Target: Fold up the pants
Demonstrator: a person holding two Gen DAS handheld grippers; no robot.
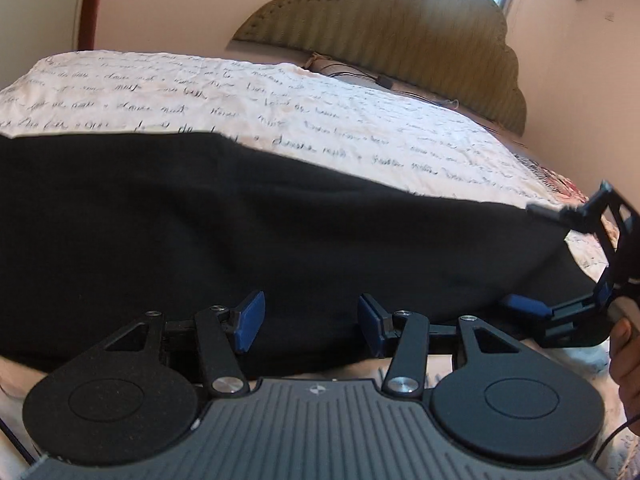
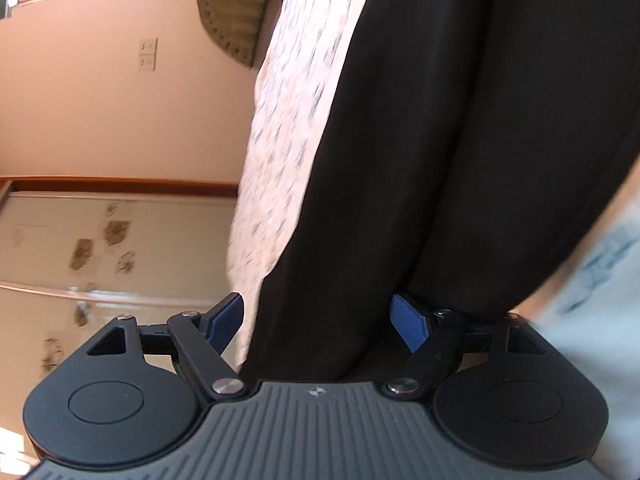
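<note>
Black pants [image 1: 280, 232] lie flat across a bed covered by a white sheet with script print [image 1: 280, 108]. My left gripper [image 1: 310, 322] is open, its blue pads either side of the pants' near edge, with nothing clamped. My right gripper shows at the right of the left wrist view [image 1: 528, 264], turned on its side at the pants' right end. In the right wrist view the right gripper [image 2: 320, 320] is open, with the black pants [image 2: 460, 140] running between its blue pads and the sheet [image 2: 288, 140] to the left.
A padded olive headboard [image 1: 400, 36] stands at the far end of the bed, with cables [image 1: 360, 78] at its foot. A wall [image 2: 100, 100] and a door or cabinet panel [image 2: 100, 260] show beside the bed. My hand [image 1: 626, 360] holds the right gripper.
</note>
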